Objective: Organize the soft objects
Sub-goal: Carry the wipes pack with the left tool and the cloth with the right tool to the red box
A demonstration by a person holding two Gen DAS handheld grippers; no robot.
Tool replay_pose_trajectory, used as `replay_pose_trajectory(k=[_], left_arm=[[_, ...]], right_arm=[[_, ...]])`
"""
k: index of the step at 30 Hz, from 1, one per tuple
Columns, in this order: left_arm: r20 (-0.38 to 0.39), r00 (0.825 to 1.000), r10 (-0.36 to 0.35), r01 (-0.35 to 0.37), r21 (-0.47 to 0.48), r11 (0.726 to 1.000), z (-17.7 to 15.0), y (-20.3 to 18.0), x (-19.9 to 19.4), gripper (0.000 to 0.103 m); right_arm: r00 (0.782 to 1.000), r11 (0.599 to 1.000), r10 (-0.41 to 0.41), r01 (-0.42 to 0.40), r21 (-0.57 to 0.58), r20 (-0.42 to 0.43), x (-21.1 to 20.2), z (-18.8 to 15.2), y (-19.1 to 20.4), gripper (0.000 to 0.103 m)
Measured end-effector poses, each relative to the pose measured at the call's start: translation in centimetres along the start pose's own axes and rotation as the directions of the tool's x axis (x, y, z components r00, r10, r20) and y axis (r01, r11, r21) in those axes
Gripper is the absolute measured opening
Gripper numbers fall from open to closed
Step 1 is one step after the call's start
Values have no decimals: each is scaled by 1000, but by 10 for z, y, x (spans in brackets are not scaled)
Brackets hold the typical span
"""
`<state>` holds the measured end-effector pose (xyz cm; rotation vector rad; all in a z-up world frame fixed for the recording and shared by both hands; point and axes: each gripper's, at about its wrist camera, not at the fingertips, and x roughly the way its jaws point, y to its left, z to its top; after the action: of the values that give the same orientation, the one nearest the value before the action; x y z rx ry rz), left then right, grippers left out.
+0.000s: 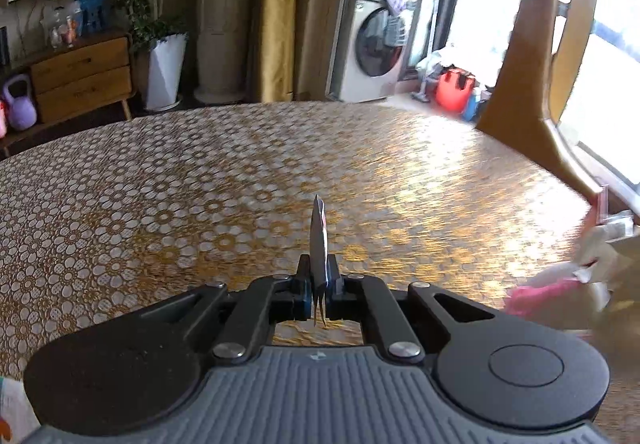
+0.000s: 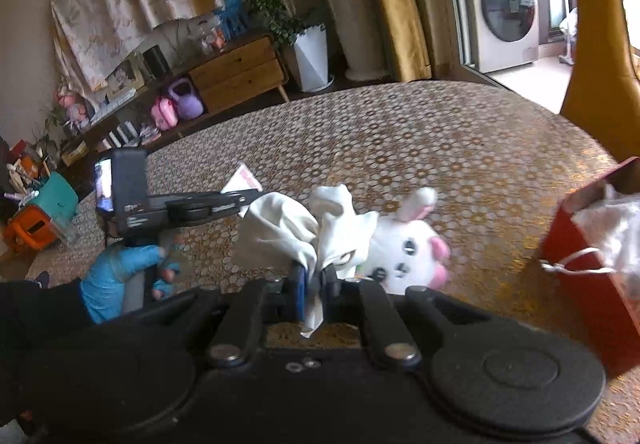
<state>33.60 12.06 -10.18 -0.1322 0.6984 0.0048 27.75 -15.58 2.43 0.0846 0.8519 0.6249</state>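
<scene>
My left gripper [image 1: 319,276] is shut on a thin flat packet [image 1: 319,240], held edge-on above the patterned tablecloth [image 1: 180,203]. In the right wrist view the same left gripper [image 2: 256,195] shows at the left with the white and pink packet [image 2: 242,179] in it. My right gripper [image 2: 316,276] is shut on a bunched white cloth [image 2: 292,232], held just above the table. A white plush rabbit [image 2: 408,244] with pink ears lies right behind the cloth. At the right edge of the left wrist view the plush and pink fabric [image 1: 560,288] appear blurred.
A red paper bag [image 2: 592,244] with a white handle and clear plastic inside stands at the table's right. A yellow wooden chair back [image 1: 532,83] rises at the far right edge. Sideboard [image 2: 236,71], plants and washing machine [image 2: 504,15] stand beyond the table.
</scene>
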Motion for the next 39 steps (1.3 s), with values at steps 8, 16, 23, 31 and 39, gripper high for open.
replay_pose_trajectory(k=[8,16,23,31,39], left_arm=[[26,995,-91,90,42,995,11,-47,-53,5],[19,978,-206,203,110,973,24,-119,-85,5],[-27,954,-299,298,191,935,27,-191,-94,5],[-108,935,-339,356,294,887,26,-269,-81,5],[-210,912,-353,404,310,861,30,-326,-43,5]], right_arm=[[996,997,-62,59,47,68,-46,-5,-33,7],[982,989,-136,126,83,134,-89,-6,-73,7],[965,977,-200,183,113,167,-118,7,-114,7],[951,961,-258,234,148,172,-120,13,-153,7],[946,948,-280,247,200,162,-101,21,-183,7]])
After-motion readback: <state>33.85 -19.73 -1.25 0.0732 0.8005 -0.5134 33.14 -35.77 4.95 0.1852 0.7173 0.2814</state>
